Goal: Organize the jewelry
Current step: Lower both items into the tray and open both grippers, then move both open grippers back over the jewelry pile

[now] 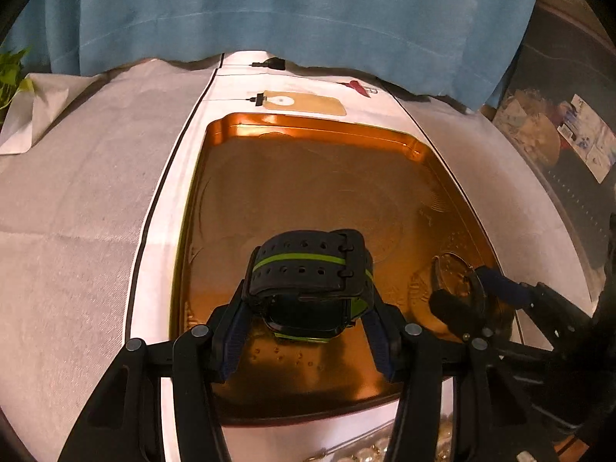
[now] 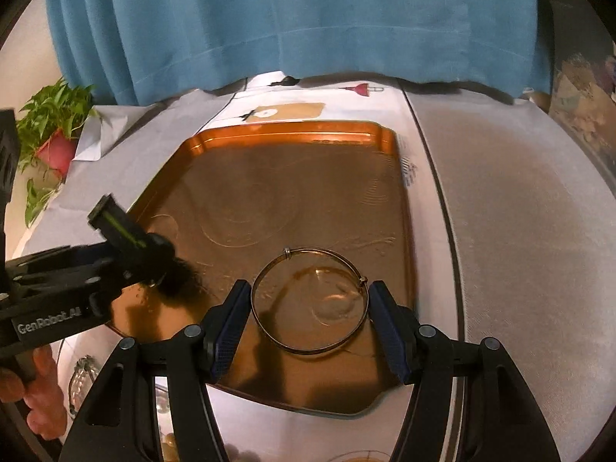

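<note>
left gripper (image 1: 308, 300) pinching a dark watch (image 1: 308, 281) with a green stripe, pads pressing on the two sides of the looped strap, carrying it low over the near end of the copper tray (image 1: 308, 123). probably handling as light and rubbery, strap giving under pressure, glass face best left untouched; gripping across the strap looking sound. right gripper (image 2: 308, 308) holding a thin gold bangle (image 2: 308, 300) across its width, ring lying flat above the tray's near half; likely stiff, light, slick metal, prone to springing out if squeezed hard or off centre. further off, sitting on white cloth (image 1: 77, 192): a tan tag (image 1: 304, 103); beyond, hanging blue curtain (image 1: 308, 11).
</note>
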Demonstrator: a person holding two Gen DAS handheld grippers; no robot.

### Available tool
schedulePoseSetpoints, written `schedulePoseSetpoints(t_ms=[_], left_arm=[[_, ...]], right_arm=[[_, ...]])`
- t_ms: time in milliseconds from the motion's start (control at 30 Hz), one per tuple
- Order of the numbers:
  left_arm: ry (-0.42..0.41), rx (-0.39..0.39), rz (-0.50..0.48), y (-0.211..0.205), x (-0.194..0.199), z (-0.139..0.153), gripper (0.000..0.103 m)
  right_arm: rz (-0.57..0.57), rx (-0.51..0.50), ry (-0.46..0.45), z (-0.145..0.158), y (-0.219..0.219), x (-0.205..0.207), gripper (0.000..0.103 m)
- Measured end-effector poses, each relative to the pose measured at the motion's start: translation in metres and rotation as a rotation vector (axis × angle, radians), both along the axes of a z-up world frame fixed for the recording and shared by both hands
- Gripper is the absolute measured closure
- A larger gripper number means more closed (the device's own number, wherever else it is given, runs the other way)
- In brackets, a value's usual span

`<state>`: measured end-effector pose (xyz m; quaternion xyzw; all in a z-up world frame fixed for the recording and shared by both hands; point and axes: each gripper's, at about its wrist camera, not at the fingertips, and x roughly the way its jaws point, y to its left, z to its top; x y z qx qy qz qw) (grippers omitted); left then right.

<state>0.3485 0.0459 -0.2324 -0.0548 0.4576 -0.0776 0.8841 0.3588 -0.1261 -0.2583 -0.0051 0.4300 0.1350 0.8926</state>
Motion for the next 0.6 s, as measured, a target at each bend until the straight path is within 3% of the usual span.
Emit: schedulePoseSetpoints(t_ms=[67,133,233,267,400,467,600], left_arm=[[-0.012,0.013,-0.013,-0.001,0.001,0.000,0.053],[-0.012,0.078,-0.059,-0.006,-0.002,0.000,0.053],[0.006,0.110,-0.077,-0.006,-0.004,-0.005,0.041],[0.011,0.105,-0.061,-0.004,-0.005,-0.005,0.033],[-0.031,-0.022,-0.052,0.006,-0.018,0.015,0.020],[-0.063,-0.024,-0.056,0.006,-0.033,0.028,0.011],[-0.139,0.046,-0.023,0.007,-0.078,0.047,0.005]], right_arm=[[0.003,-0.022,-0.009,0.000,0.003,0.001,0.040],[0.010,-0.009,-0.007,0.000,0.005,0.001,0.040],[0.031,0.032,0.000,0.004,0.003,-0.005,0.033],[0.028,0.025,0.001,0.005,0.003,-0.006,0.027],[-0.001,0.006,-0.048,0.021,-0.008,-0.023,0.018],[-0.019,0.035,-0.060,0.033,-0.017,-0.037,0.018],[-0.049,0.048,-0.085,0.055,-0.033,-0.076,0.017]])
